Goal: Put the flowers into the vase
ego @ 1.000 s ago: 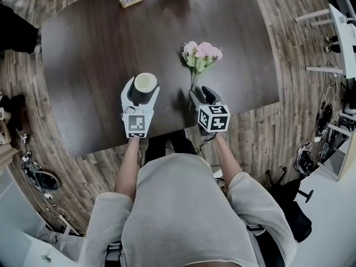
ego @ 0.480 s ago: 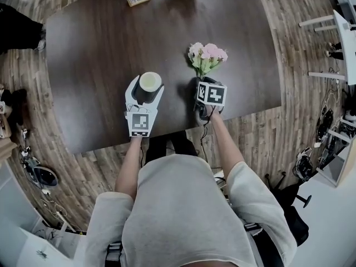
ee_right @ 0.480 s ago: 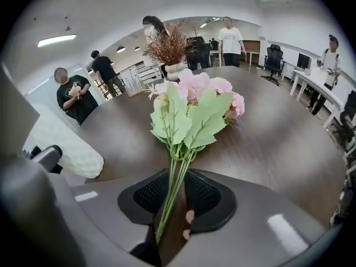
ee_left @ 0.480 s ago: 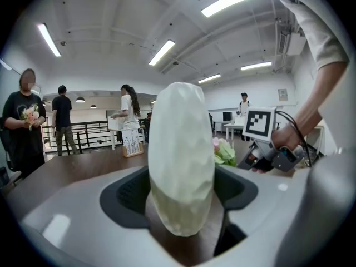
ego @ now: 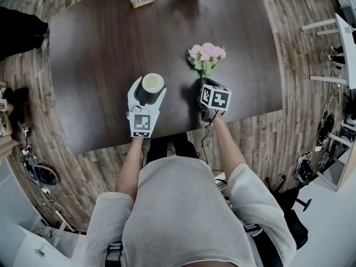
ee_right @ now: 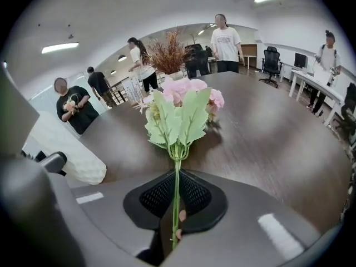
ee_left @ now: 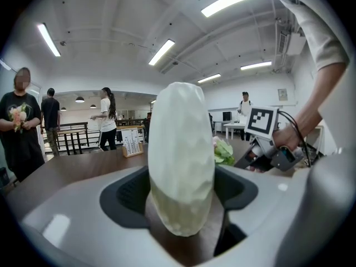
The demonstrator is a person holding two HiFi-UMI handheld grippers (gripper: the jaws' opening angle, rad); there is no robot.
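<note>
Head view | right gripper covers flowers stem | vase base hidden

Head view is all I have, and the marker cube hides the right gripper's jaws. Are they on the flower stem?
Observer: Yes. In the right gripper view, the right gripper has just been closing, and its pads now pinch the thin green stem.
Operator: Does the left one really grip the vase?
Observer: In the left gripper view, the left gripper has the pale vase upright between its pads, with a pad against each side.
</note>
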